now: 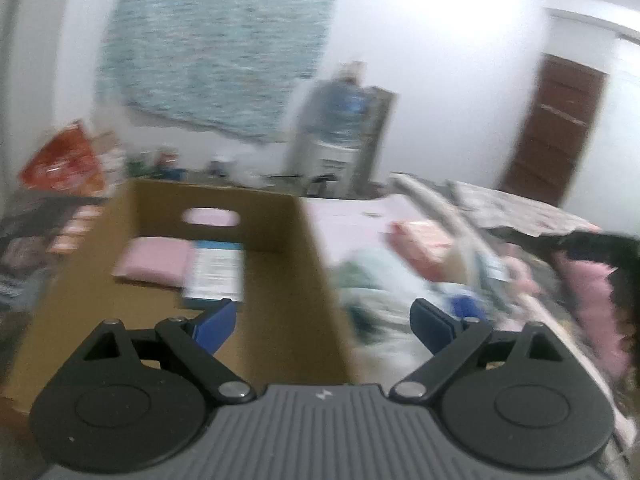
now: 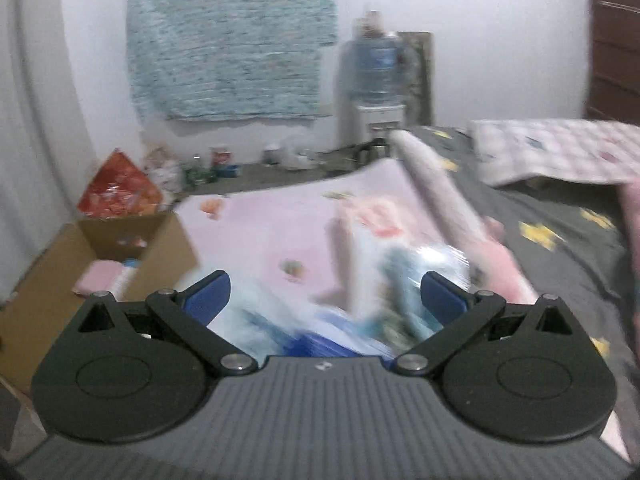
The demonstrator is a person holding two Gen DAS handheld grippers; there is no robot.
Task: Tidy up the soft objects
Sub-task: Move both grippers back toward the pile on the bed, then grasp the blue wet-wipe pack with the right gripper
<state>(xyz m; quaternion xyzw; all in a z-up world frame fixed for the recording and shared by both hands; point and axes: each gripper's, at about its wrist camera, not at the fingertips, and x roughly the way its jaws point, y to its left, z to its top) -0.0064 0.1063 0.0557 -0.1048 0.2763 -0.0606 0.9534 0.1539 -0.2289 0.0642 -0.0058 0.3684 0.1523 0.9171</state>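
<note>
Left gripper (image 1: 322, 322) spread, empty; pink cloth (image 1: 154, 262) beyond in box (image 1: 280, 280); right gripper (image 2: 325, 298) spread, seemingly empty.

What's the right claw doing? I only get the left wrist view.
Observer: The right claw is open and grips nothing. It's above a blurred pile of plastic-wrapped packs on the pink sheet.
Operator: What's right of that pile?
Observer: A grey bedspread with yellow stars, which your view doesn't show.
</note>
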